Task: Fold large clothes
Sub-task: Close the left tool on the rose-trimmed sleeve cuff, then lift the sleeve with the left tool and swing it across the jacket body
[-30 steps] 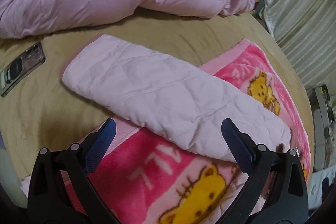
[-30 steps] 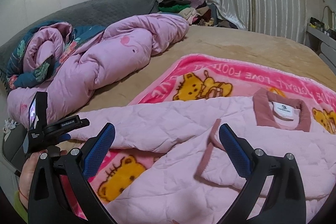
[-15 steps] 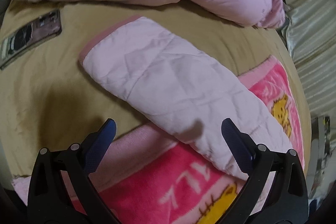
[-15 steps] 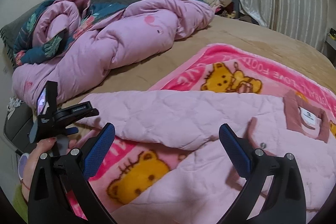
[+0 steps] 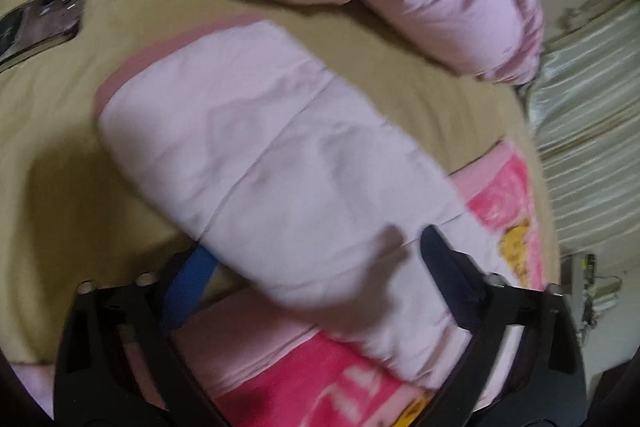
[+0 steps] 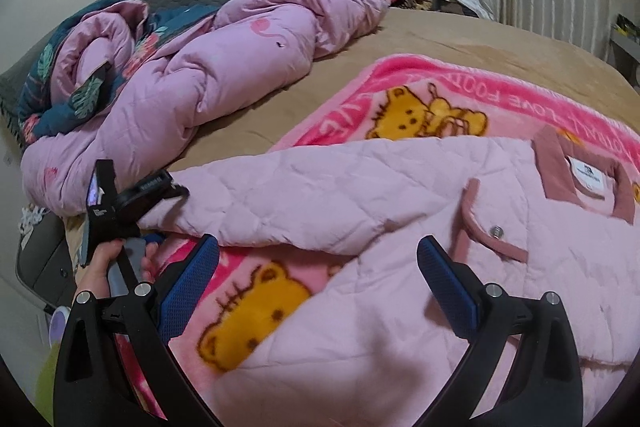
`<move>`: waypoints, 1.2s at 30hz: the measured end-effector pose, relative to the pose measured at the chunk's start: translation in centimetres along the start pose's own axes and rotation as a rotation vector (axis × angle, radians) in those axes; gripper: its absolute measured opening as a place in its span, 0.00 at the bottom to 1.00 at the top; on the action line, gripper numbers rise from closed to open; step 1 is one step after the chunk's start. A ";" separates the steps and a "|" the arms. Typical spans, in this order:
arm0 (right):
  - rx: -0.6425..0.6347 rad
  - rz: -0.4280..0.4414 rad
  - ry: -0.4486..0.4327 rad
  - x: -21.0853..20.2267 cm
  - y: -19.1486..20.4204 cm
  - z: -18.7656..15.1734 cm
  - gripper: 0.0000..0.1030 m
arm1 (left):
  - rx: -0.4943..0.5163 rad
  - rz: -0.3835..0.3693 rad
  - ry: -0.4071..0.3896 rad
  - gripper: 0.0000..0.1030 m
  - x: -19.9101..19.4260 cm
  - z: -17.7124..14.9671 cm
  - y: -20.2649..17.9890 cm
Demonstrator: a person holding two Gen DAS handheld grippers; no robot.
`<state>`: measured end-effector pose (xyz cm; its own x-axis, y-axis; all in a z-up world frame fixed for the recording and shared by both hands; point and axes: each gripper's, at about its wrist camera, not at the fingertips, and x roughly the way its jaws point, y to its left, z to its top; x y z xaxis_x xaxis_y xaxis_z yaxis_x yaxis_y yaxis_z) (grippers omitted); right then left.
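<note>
**Sleeve Grasp Under Way on Quilted Jacket**

Evidently, the pink quilted jacket (image 6: pixel 400 211) lay spread on a cartoon blanket (image 6: pixel 432 99) on the bed (image 6: pixel 460 39). Its sleeve (image 5: pixel 280 163) ran from the left tool (image 5: pixel 312 263) toward 10 o'clock. That tool's jaws had just been closing astride the sleeve; contact could not be confirmed. The right tool (image 6: pixel 320 271) hung released above the jacket body. The garment appeared light, soft and limp; the firmer cuff (image 5: pixel 168 55) or collar trim (image 6: pixel 552 167) would likely hold best.

Matt quilted cloth jacket (image 6: pixel 360 195) on a seemingly fleecy printed blanket (image 6: pixel 460 95).
</note>
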<state>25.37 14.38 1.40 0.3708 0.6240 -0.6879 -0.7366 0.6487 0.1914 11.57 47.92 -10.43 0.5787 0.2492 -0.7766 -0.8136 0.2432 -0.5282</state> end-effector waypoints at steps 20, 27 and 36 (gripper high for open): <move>0.218 -0.113 -0.061 -6.8 -10.3 -4.1 0.96 | 0.345 -0.259 -0.288 0.13 -13.4 -2.6 -11.3; 0.242 -0.165 -0.078 -9.2 -13.1 -5.4 0.96 | 0.463 -0.362 -0.345 0.13 -17.1 -5.6 -15.4; 0.316 -0.239 -0.055 -11.0 -17.0 -8.2 0.96 | 0.627 -0.550 -0.355 0.13 -21.3 -10.4 -20.1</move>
<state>29.19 -7.09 -0.10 0.5467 0.4563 -0.7021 -0.4190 0.8750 0.2424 14.97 27.93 13.16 0.9445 0.1959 -0.2638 -0.2967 0.8534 -0.4285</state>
